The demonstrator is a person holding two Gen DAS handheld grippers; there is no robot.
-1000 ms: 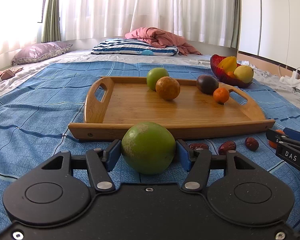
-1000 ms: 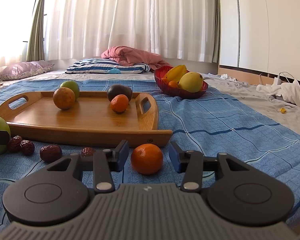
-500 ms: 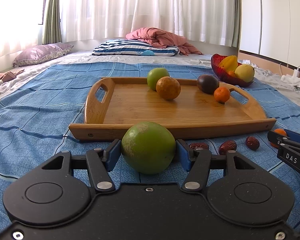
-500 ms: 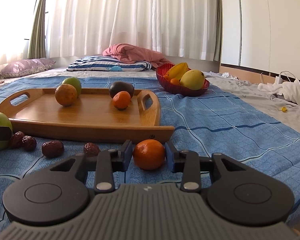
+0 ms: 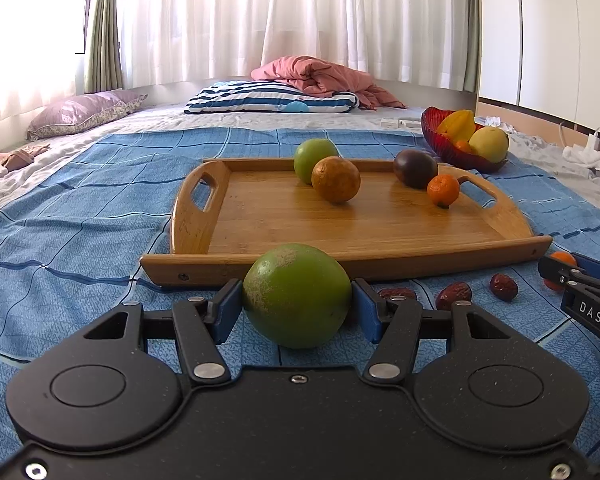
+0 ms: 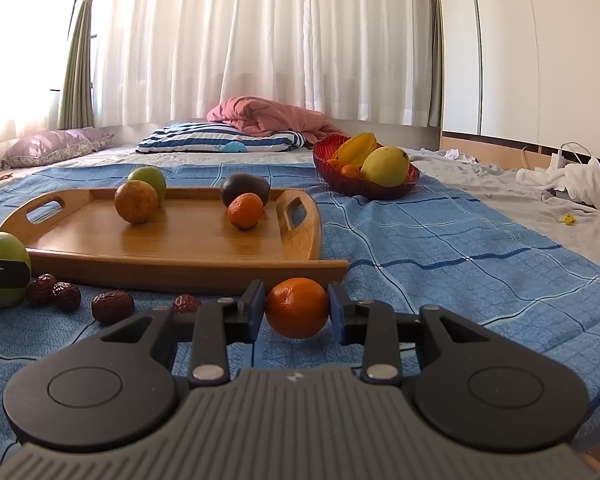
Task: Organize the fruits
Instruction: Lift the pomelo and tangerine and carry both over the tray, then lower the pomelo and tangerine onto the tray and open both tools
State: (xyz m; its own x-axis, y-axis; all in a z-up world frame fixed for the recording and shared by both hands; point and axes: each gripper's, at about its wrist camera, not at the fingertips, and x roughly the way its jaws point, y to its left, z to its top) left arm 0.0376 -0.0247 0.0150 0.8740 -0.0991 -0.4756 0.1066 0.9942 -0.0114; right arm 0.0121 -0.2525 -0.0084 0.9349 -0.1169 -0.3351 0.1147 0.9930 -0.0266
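Orange mandarin now pinched; right hand-held gripper closed further.

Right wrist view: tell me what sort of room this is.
Most likely a bedroom: a blue checked bedsheet spreads over a wide bed, a blue-and-white striped pillow and a crumpled pink quilt lie beyond, before white curtains.

The only readable text is "DAS", in white capitals on the black body of the right gripper, which shows at the right edge of the left wrist view. Nothing else in either view carries legible lettering.
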